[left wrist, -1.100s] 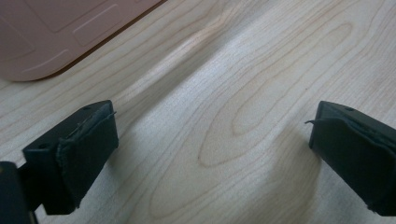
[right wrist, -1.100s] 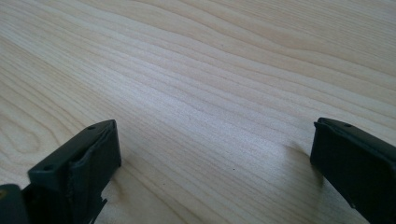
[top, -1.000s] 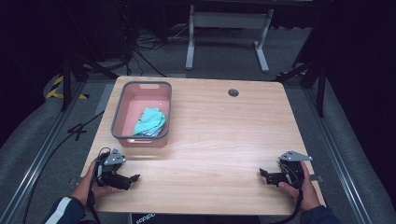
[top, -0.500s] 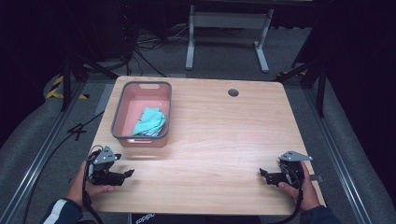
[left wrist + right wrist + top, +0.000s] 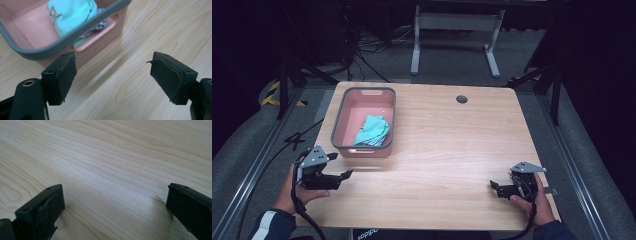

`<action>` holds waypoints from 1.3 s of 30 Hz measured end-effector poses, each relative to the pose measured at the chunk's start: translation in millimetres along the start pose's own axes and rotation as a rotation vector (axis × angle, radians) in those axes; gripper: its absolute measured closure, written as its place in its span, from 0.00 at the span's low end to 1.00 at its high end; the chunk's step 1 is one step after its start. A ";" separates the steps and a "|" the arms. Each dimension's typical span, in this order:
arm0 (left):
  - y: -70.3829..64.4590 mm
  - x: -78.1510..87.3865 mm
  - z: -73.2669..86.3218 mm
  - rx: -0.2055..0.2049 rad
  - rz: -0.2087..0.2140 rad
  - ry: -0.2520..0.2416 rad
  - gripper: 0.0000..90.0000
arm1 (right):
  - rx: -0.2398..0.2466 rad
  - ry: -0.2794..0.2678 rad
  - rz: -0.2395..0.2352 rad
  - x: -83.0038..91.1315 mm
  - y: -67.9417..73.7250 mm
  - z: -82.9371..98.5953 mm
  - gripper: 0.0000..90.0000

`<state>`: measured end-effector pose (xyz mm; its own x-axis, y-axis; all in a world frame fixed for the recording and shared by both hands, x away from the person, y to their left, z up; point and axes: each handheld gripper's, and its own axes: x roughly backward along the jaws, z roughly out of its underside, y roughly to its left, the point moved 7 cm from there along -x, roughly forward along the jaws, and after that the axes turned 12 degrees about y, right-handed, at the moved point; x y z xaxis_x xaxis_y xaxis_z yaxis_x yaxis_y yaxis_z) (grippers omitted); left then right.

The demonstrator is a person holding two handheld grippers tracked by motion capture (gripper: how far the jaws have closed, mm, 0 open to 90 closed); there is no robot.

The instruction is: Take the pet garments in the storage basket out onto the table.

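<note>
Here, a wooden desk point(image 5: 447, 145) carries a pink basket point(image 5: 343, 120) near its left edge.
Inside the basket lies a crumpled turquoise cloth point(image 5: 372, 129), toward its near end. The left gripper point(image 5: 343, 176) hovers just before the basket's near wall, jaws wide apart and empty. The right gripper point(image 5: 493, 186) sits low at the desk's near right corner, well apart from the basket, jaws likewise spread on nothing.
</note>
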<state>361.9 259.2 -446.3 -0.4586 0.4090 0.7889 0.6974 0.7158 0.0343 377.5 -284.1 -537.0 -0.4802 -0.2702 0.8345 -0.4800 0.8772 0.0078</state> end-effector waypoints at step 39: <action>72.6 -115.7 -128.1 0.095 0.001 0.373 0.28 | 0.004 0.000 -0.001 0.7 -0.3 0.9 0.02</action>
<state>536.1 191.3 -456.5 -0.2137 0.1879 0.9587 0.6353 0.7722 -0.0098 376.6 -284.8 -536.9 -0.4800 -0.2711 0.8343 -0.4832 0.8755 0.0065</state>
